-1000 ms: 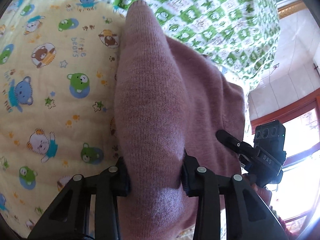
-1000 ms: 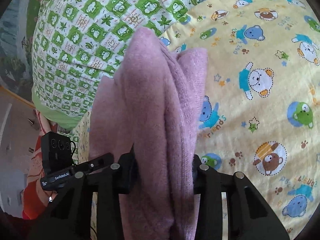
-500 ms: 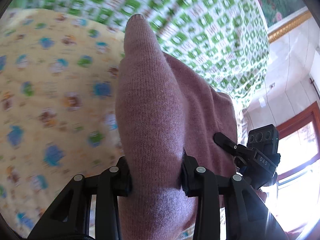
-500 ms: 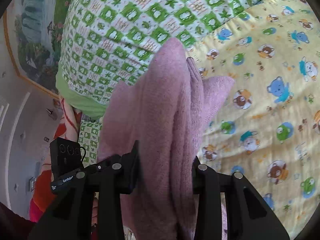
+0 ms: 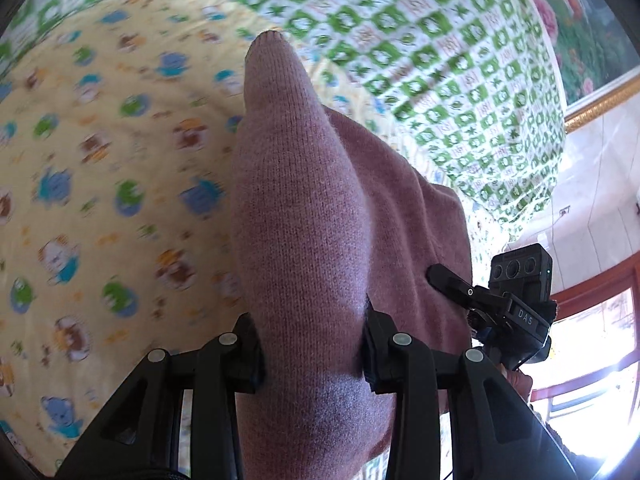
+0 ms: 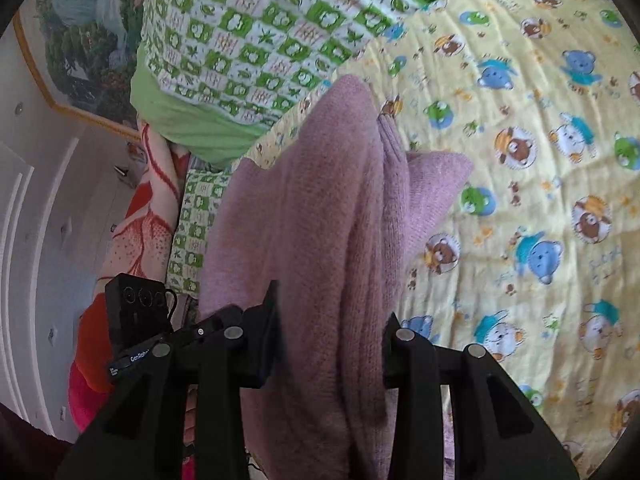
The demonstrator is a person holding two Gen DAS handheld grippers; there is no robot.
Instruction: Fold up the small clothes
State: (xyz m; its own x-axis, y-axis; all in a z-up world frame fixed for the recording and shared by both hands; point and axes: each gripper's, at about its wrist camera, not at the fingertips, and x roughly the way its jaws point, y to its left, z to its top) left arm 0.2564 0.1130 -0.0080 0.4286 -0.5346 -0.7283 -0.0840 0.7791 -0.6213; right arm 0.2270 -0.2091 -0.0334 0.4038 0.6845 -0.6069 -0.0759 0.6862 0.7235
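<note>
A mauve knitted garment (image 5: 296,216) hangs bunched between both grippers, lifted above the yellow bear-print sheet (image 5: 100,184). My left gripper (image 5: 312,352) is shut on one thick fold of it. My right gripper (image 6: 332,340) is shut on another fold of the same garment (image 6: 320,220), with a loose corner sticking out to the right. The right gripper also shows at the right of the left wrist view (image 5: 500,304), touching the cloth. The left gripper shows at the left of the right wrist view (image 6: 168,328).
A green-and-white checked quilt (image 5: 440,48) is piled at the far side of the bed, also in the right wrist view (image 6: 256,40). The yellow sheet (image 6: 540,160) spreads to the right. A framed painting (image 6: 76,48) and a white wall stand behind.
Both grippers have risen and tilted with the garment held between them; the bed now looks farther away and more of the quilt and wall shows. Both grips are unchanged.
</note>
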